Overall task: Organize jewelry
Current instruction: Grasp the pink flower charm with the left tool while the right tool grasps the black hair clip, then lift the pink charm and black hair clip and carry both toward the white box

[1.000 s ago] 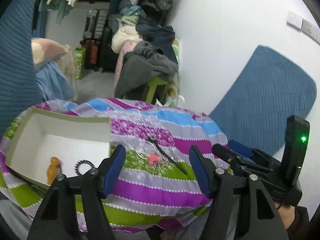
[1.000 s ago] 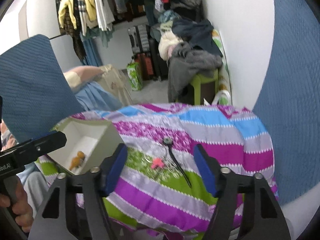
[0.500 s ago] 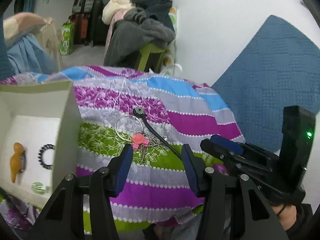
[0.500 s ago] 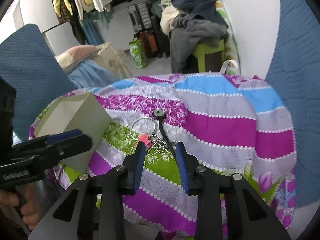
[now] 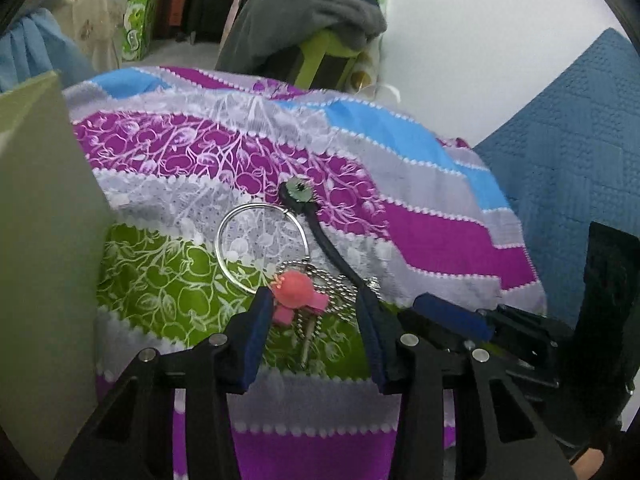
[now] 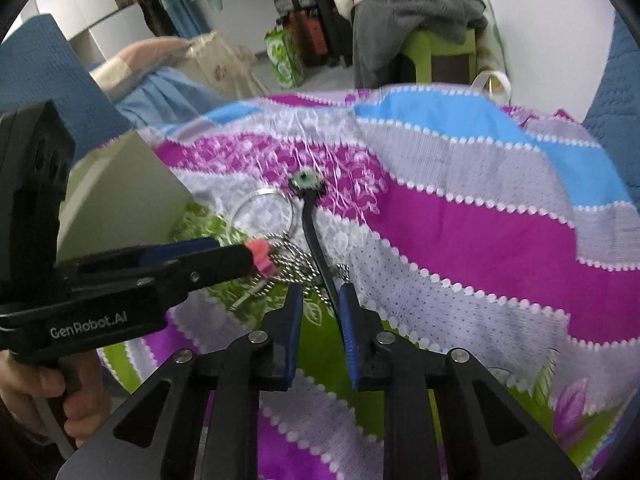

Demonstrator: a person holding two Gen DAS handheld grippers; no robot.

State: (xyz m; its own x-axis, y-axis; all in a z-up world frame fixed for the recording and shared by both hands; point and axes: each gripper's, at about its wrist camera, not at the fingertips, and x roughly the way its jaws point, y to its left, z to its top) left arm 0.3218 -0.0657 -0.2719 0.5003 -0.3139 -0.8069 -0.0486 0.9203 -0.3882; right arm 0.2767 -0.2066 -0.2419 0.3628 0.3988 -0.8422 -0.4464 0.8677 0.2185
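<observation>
L gripper is seen low over the jewelry pile, jaws about half wide and just narrowed, the pink charm lying between them; contact w/ the pads can't be told. R gripper is set just beside it, jaws narrow and just closed in, the black cord running between the tips; whether it's pinched can't be told. A silver ring and ball chain are tangled w/ the charm, and a green pendant sits at the cord's far end. A pale box wall stands close at the left. All is laid on a striped purple, green and blue cloth; a white wall and clothes piles are seen behind. Vs a sec ago, both grippers are much nearer the pile and the box interior is out of view.
</observation>
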